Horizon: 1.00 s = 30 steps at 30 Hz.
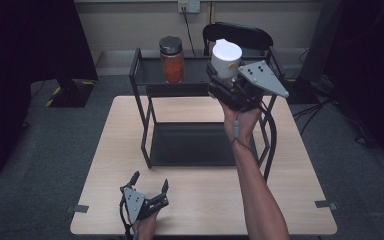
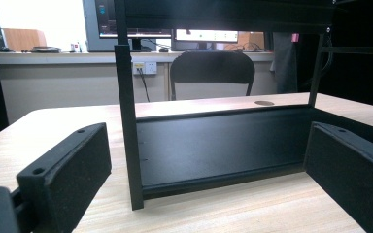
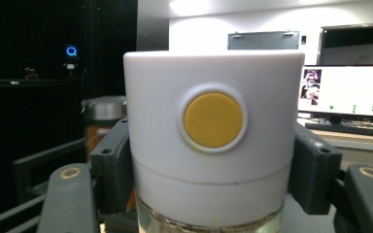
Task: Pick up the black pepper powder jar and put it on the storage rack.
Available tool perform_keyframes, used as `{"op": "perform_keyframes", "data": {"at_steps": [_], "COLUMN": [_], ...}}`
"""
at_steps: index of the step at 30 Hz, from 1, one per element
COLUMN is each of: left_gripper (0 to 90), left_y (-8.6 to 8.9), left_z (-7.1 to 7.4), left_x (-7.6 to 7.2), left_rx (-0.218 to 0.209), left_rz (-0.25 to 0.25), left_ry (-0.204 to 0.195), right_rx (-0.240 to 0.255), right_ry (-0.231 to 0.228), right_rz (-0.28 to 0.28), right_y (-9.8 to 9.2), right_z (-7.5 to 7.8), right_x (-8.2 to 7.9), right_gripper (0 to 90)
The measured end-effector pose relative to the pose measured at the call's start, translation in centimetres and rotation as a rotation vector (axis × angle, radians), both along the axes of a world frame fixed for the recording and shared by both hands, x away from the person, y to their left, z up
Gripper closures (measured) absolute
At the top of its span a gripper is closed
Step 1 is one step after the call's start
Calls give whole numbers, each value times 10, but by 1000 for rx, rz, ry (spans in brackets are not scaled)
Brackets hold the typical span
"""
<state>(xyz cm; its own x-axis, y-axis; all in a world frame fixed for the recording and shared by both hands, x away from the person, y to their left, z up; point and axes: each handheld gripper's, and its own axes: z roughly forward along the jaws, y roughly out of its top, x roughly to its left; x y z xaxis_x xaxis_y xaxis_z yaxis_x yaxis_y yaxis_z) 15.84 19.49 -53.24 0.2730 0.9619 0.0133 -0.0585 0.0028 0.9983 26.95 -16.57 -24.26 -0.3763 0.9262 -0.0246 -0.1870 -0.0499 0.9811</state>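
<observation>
R gripper clamped on white-lidded jar, held up by rack's top shelf. L gripper spread, idle on table. Transfer step; next likely: set down beside red jar, 2 upright.

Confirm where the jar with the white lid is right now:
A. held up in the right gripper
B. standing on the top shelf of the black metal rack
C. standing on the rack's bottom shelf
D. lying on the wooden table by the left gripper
A: the jar with the white lid sits between the right gripper jaws, raised beside the black metal rack, pads pressing its sides in the right gripper view.
</observation>
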Motion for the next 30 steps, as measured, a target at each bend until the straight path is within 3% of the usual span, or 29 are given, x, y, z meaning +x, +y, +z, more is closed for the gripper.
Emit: {"op": "perform_keyframes", "data": {"at_steps": [7, 18, 30], "left_gripper": [24, 27, 27], "left_y": [0, -1, -2], "left_z": [0, 0, 1], "left_x": [0, 0, 0], "left_rx": [-1, 1, 3], "left_rz": [-1, 6, 10], "left_ry": [0, 2, 3], "right_rx": [-23, -51, -47], "right_ry": [8, 45, 89], "right_rz": [-23, -49, -49], "right_y": [11, 21, 21], "right_z": [17, 23, 22], "right_x": [21, 56, 71], "right_gripper": [305, 305, 305]}}
